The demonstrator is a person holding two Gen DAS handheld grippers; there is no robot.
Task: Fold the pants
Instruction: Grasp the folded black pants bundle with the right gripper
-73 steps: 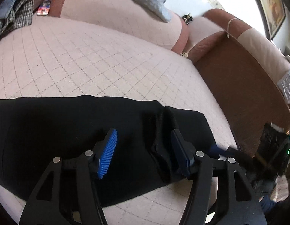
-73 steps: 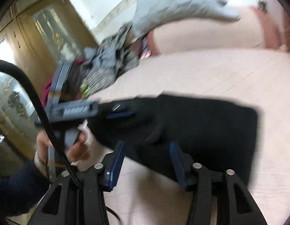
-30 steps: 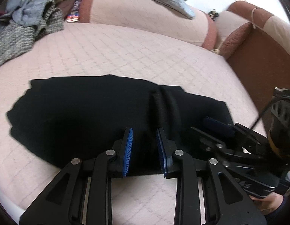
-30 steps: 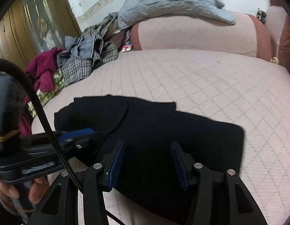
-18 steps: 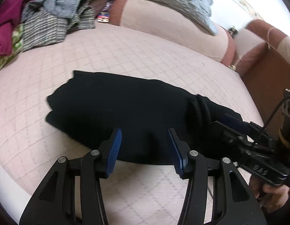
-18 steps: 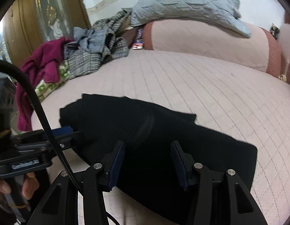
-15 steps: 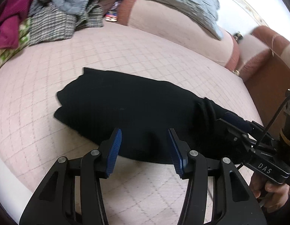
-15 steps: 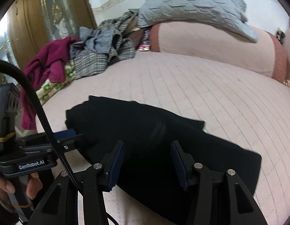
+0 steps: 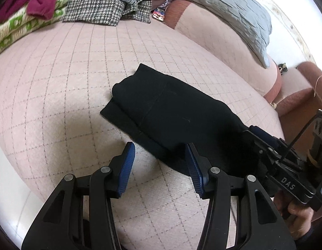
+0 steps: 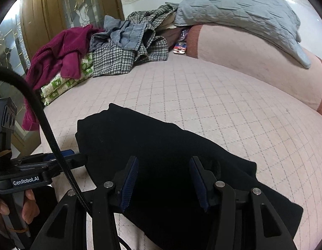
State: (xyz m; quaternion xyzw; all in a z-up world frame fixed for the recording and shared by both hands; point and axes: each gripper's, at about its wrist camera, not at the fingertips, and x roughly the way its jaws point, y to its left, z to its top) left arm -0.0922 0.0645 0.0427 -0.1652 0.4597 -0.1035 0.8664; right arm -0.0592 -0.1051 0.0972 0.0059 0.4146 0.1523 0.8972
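L wrist view, upper left: pile of maroon, green-print and houndstooth clothes [image 9: 56,6] at edge of pink quilted bed [image 9: 56,87]. Centre: black pants [image 9: 171,112] folded into flat oblong on bed. Lower centre: L gripper [image 9: 161,166] jaws apart, empty, over pants' near edge. R wrist view: R gripper [image 10: 163,181] jaws apart above pants [image 10: 161,145], nothing pinched

Bed [image 10: 202,95]: pink quilted cover, diamond stitching. Lying on it: folded black pants [image 10: 161,145] near the front edge; heap of clothes [image 10: 123,48] at the far corner, maroon garment [image 10: 63,56] and green-patterned fabric [image 10: 56,87] beside it; grey pillow [image 10: 240,6] on the bolster [image 10: 254,62].
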